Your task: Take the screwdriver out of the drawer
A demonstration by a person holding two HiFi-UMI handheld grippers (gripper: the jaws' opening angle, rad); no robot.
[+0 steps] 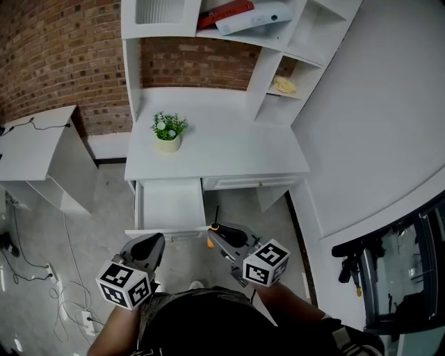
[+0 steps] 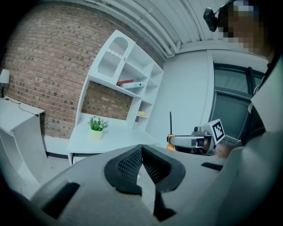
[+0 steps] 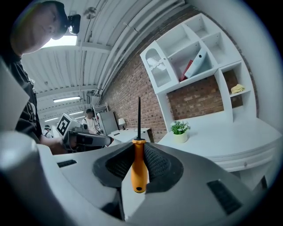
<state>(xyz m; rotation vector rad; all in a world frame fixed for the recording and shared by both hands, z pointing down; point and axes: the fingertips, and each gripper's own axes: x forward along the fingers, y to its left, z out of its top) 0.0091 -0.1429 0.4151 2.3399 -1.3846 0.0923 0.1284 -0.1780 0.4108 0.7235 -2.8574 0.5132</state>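
- Screwdriver [image 3: 138,167] stood clear of the drawer, its orange handle pinched between the nearly closed jaws of the right gripper [image 3: 138,149]. The black shaft pointed out past the jaw tips.
- In the head view, the tool hung in the air just off the front right corner of the open drawer [image 1: 170,203], above the floor.
- Left gripper [image 2: 142,147] was held beside it on the person's left. Its jaws were pressed together with nothing between them.
- The drawer was pulled out from under the left part of the front edge of the white desk [image 1: 229,149], and its pale bottom looked bare.
- A second drawer front [image 1: 252,183] sat flush under the right part of that edge.
- A small potted plant [image 1: 168,131] stood near the left edge of the desk top.
- At the desk's back edge rose a white shelf unit [image 1: 274,59], which carried a red book [image 1: 226,12], a white folder [image 1: 256,17] and a yellowish item [image 1: 284,85] in a lower cubby.
- A brick wall [image 1: 62,55] closed the scene behind, with another white table [image 1: 31,149] to the left.
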